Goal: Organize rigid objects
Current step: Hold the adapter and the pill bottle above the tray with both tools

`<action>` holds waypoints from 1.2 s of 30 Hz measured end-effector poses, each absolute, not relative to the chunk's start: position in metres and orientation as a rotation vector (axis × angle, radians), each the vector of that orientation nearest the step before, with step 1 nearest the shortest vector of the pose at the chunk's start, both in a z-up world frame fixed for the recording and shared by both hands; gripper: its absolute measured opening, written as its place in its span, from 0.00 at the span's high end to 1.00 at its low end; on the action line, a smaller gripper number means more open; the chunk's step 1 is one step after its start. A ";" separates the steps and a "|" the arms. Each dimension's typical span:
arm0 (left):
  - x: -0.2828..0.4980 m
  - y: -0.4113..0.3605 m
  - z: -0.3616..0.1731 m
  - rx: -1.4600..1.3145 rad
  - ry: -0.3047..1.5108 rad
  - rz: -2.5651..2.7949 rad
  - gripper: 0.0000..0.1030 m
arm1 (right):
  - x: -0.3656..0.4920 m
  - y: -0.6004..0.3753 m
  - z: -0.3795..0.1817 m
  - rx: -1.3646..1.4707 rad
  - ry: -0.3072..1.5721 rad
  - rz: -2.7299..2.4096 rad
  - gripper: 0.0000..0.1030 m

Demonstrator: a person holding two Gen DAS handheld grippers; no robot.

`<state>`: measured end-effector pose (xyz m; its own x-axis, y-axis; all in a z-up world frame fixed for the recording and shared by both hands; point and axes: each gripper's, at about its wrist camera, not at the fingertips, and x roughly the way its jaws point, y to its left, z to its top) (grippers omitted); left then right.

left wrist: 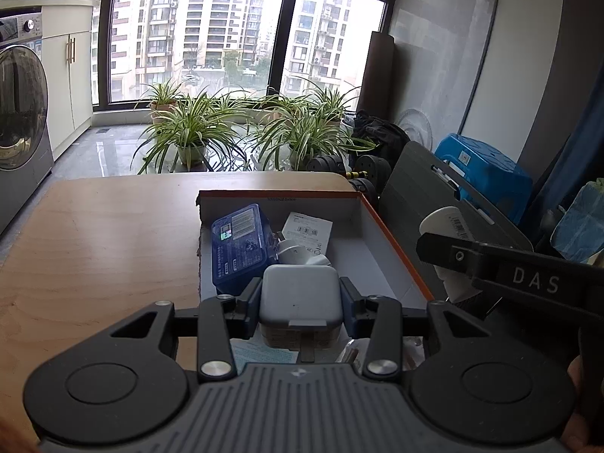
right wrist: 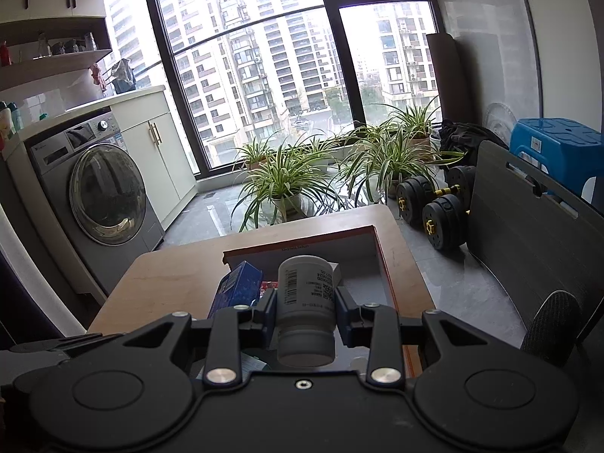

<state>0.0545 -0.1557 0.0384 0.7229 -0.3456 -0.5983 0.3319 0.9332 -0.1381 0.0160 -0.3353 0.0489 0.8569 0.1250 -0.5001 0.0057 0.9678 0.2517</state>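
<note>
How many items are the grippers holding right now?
2: left gripper clamps a grey square case over the box; right gripper clamps a white bottle.

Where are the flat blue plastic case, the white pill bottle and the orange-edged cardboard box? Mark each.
Flat blue plastic case (left wrist: 239,247), left wrist view, on its labelled lid.
White pill bottle (right wrist: 305,294), right wrist view, on its barcode label.
Orange-edged cardboard box (left wrist: 396,241), left wrist view, on its right wall.

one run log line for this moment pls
left gripper: shut on grey square case | right gripper: shut on white bottle | both above open box
</note>
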 end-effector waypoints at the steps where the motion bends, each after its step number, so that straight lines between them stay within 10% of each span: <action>1: 0.055 -0.156 0.039 -0.022 0.665 -0.374 0.59 | 0.016 -0.335 0.050 0.251 0.537 0.063 0.61; 36: 0.067 -0.165 0.030 -0.046 0.714 -0.407 0.59 | 0.030 -0.342 0.045 0.245 0.583 0.021 0.61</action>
<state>0.0675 -0.1649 0.0297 0.6808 -0.3782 -0.6273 0.3470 0.9207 -0.1785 0.0301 -0.3417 0.0451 0.8352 0.0885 -0.5427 0.0496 0.9708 0.2348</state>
